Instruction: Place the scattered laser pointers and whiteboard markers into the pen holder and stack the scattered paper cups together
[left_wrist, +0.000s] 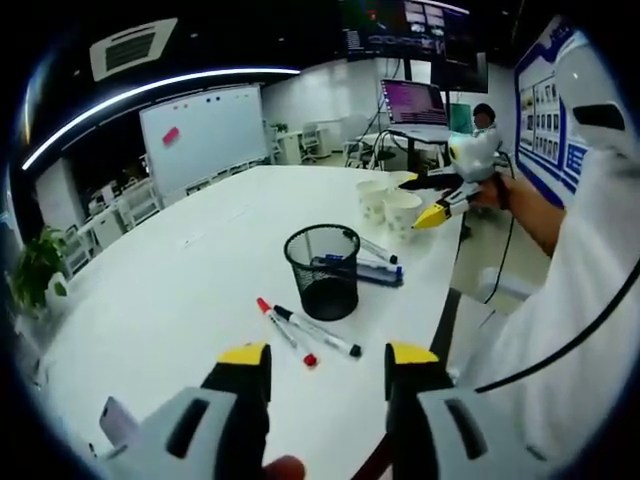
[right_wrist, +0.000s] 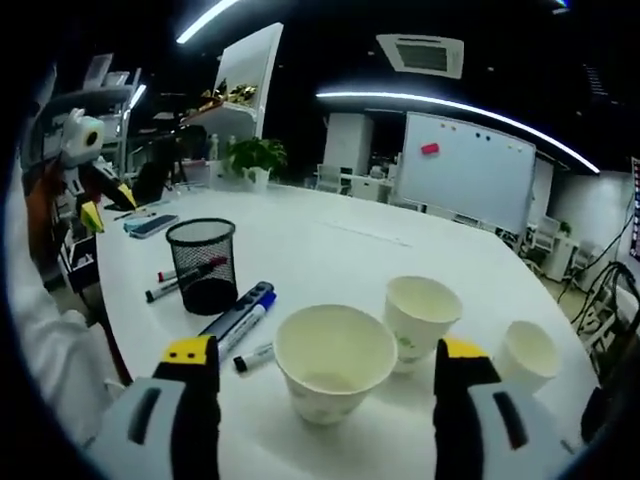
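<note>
Open left tongs (left_wrist: 327, 372) face two markers (left_wrist: 305, 331) beside the mesh pen holder (left_wrist: 322, 270).

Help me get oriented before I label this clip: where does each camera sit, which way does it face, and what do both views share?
Left gripper view: rides the left tongs, looking along the white table at the mesh pen holder and two markers; the person's white sleeve shows.
Right gripper view: rides the right tongs, facing the nearest paper cup between its open jaws; a white sleeve shows.
Shared: the table, pen holder, cups, whiteboard, and each other's tongs.
</note>
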